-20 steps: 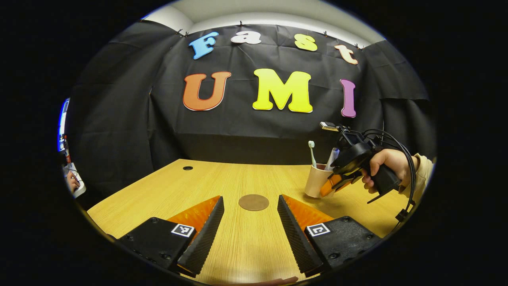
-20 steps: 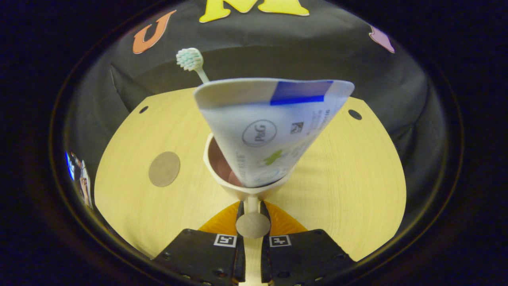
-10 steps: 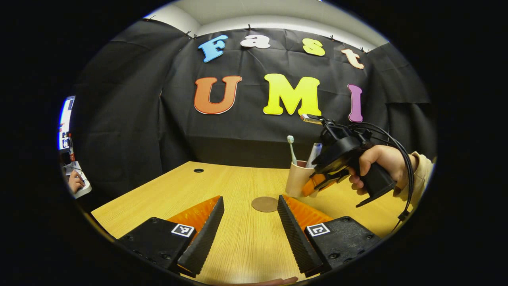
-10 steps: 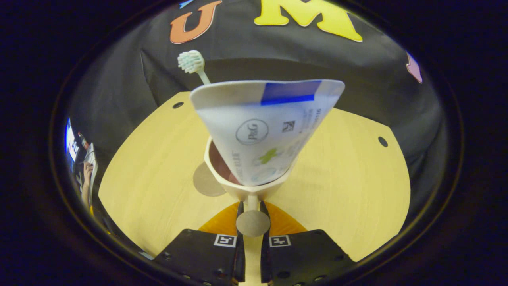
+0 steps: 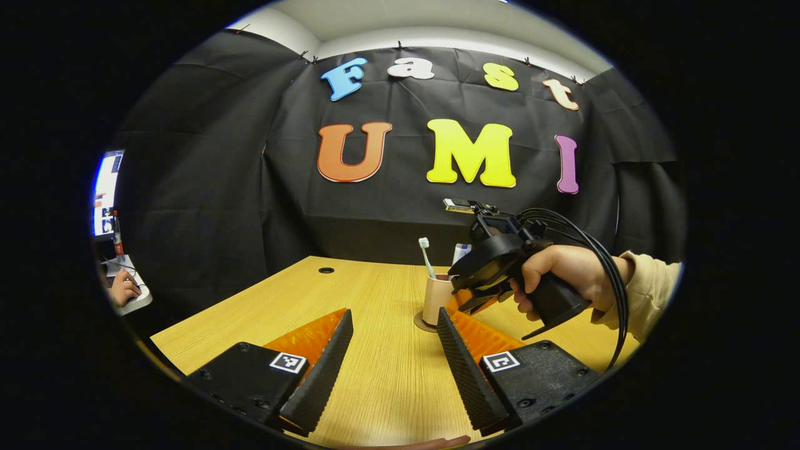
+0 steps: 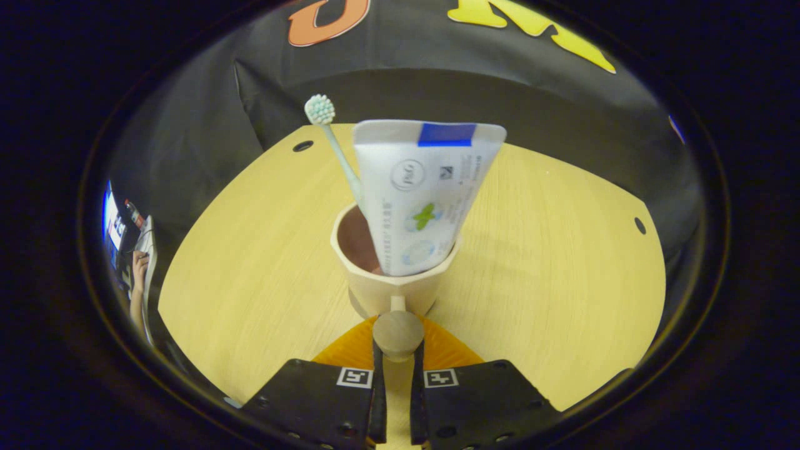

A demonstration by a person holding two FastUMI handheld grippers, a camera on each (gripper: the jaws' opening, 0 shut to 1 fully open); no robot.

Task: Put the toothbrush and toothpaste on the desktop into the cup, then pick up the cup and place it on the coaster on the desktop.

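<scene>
Left gripper (image 5: pixel 390 359) has its jaws spread wide with nothing between them, just hanging over the near edge of the desk (image 5: pixel 375 387). Right gripper (image 6: pixel 395 400) has its jaws pinched nearly together on the cup's handle (image 6: pixel 397 331), so it's got a proper hold.

Going left to right in the left gripper view: bare desk, then the cup (image 5: pixel 437 299) sitting on the coaster (image 5: pixel 422 325) around mid-desk, with the brush (image 5: pixel 426 256) standing on its left side and the paste (image 5: pixel 461 252) on its right, then the hand (image 5: pixel 565 278) holding the right gripper.

Looks like we're at the last step, cup set down on the coaster. Can't quite tell if the base is fully settled. Next move, I'd guess: open the jaws gently and back straight off the handle so the cup doesn't tip or slide off the coaster.
</scene>
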